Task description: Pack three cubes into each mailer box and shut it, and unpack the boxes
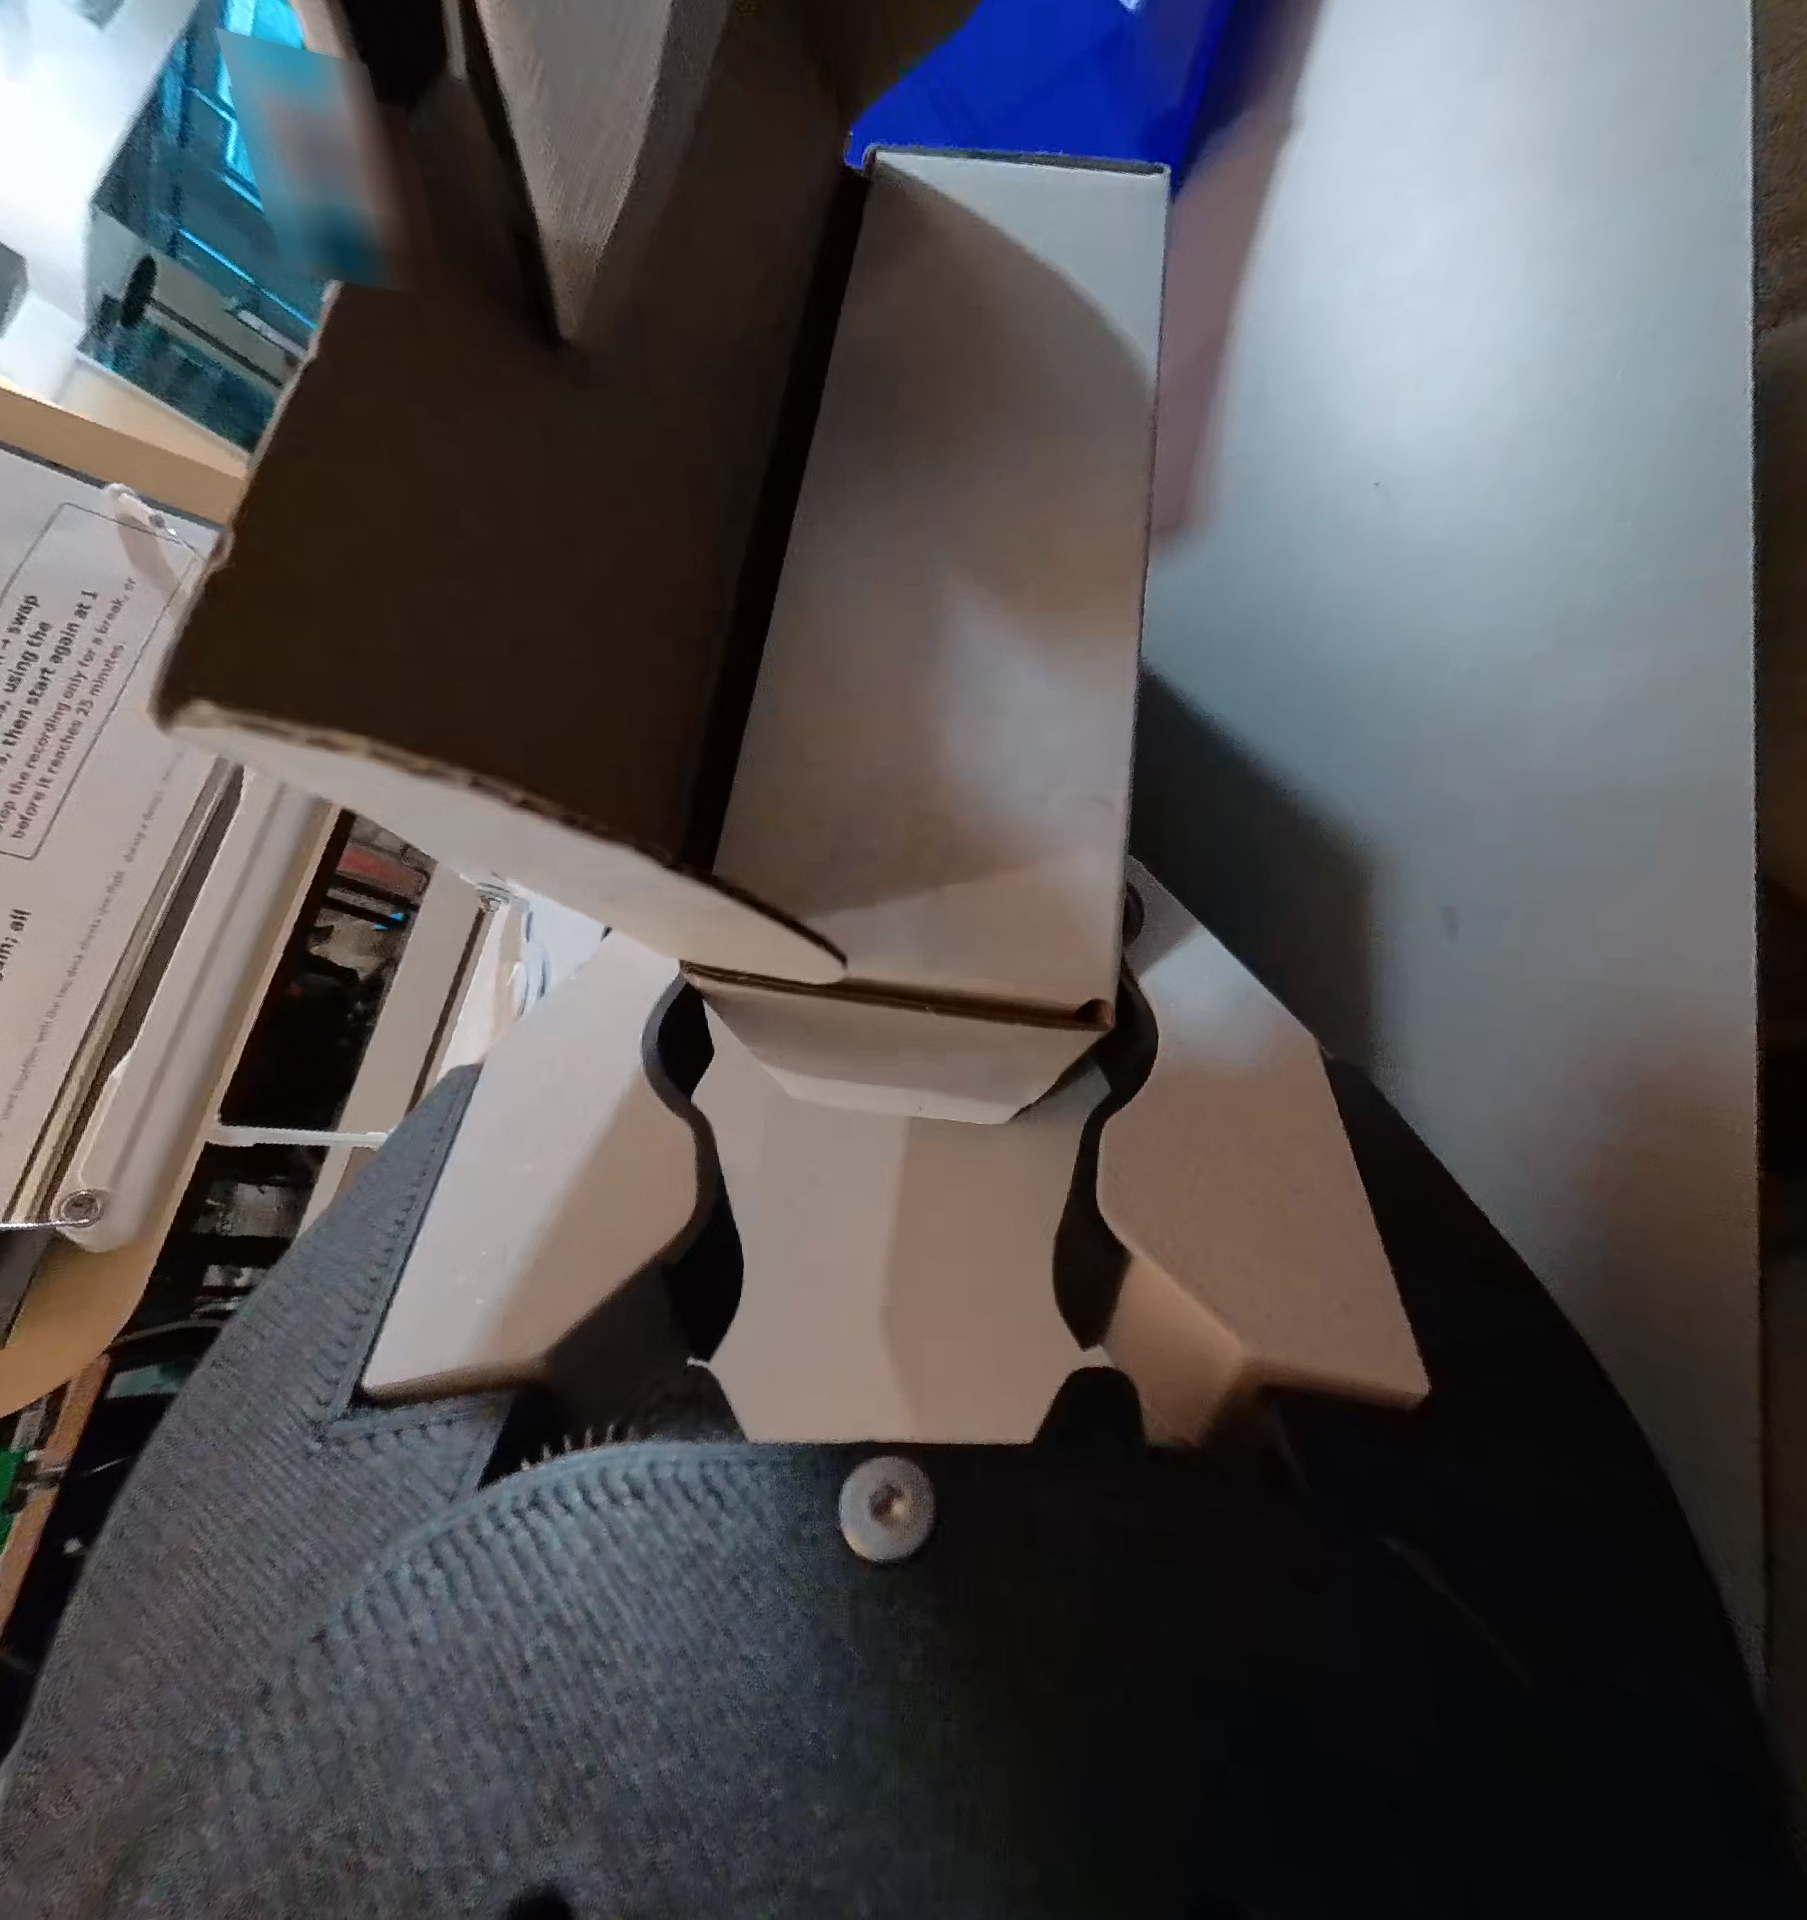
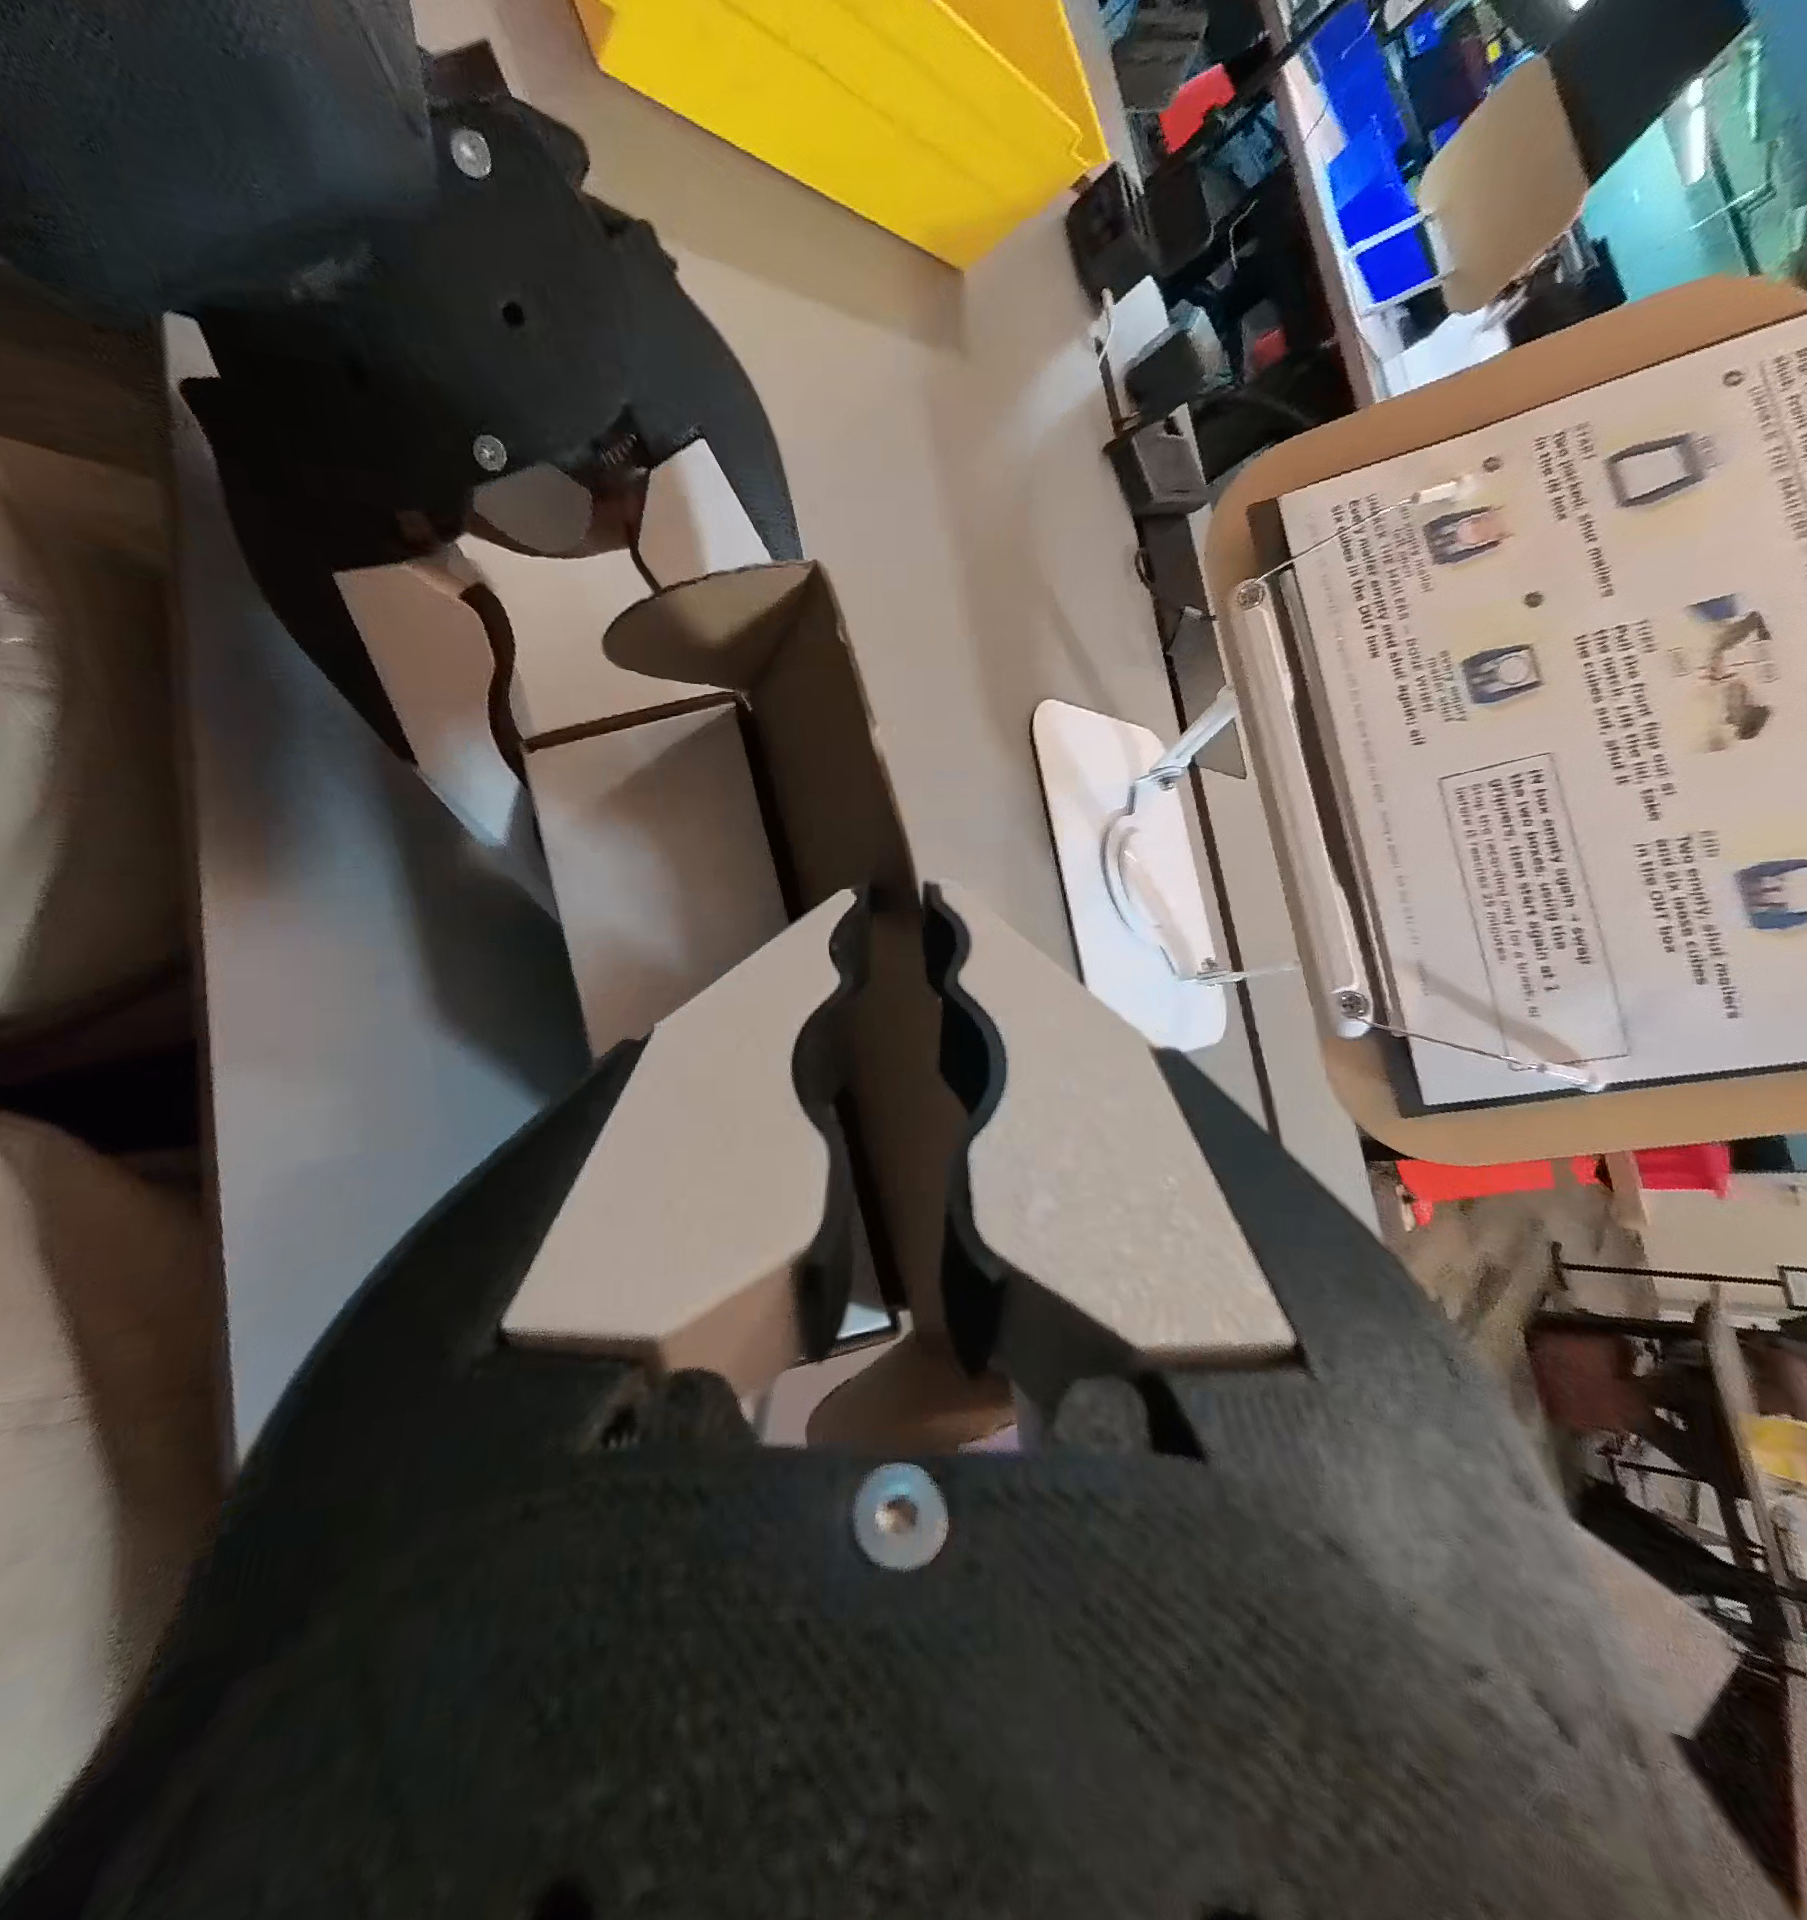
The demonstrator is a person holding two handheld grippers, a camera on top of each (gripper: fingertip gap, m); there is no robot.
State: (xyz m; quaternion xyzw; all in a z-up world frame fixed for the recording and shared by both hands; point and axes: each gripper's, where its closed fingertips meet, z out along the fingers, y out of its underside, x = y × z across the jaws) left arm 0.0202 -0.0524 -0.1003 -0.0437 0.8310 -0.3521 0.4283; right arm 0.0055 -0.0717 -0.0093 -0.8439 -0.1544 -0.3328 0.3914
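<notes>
The left tool (image 1: pixel 904 1049) pinches the white end wall of the box (image 1: pixel 940 582) held up off the table (image 1: pixel 1450 520). Only the right view shows the right tool (image 2: pixel 894 914) pinching the brown corrugated flap (image 2: pixel 826 727) – and a yellow bin (image 2: pixel 878 114) at the table's far edge.

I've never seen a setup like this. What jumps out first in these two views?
Front and centre is a white mailer box with its brown cardboard flaps open, gripped from two sides: the left gripper holds one end, and the right gripper pinches a brown flap. Behind it, at the top of the right wrist view, a bright yellow bin stands out, and on the right a clipboard with an instruction sheet.
</notes>
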